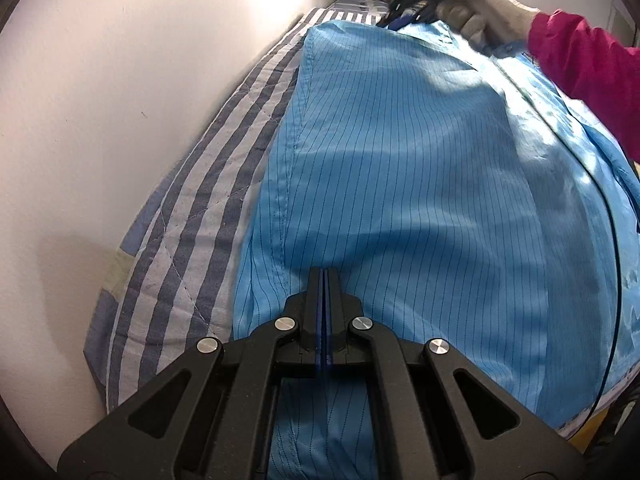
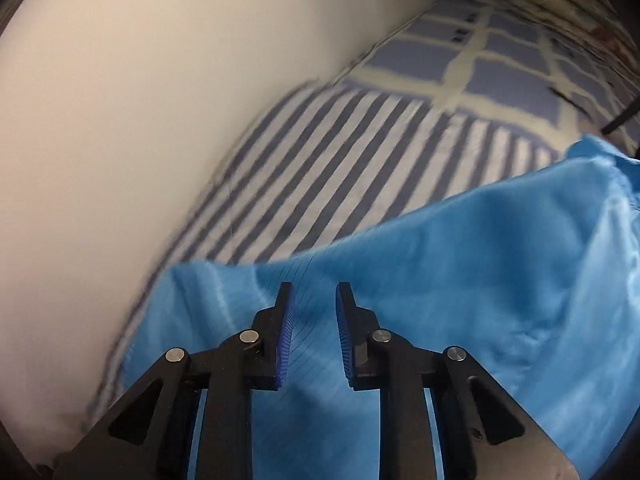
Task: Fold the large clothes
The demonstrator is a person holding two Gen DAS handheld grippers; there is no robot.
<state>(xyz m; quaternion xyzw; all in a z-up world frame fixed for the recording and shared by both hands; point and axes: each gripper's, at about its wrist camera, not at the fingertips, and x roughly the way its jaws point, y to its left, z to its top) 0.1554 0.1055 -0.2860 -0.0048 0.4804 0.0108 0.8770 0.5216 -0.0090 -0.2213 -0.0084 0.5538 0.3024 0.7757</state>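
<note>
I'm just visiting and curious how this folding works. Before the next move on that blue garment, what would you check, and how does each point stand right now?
1. Left tool closed: ok, its jaws meet; whether it pinches the blue garment cannot be told.
2. Right tool free of cloth: ok, jaws apart, nothing between them.
3. Garment lying flat on the striped bedcover: ok on the side along the wall, rumpled at the far end.
4. Black cable clear of the garment: not ok, it runs across it.
5. Gloved hand clear of the fold: cannot tell.
</note>
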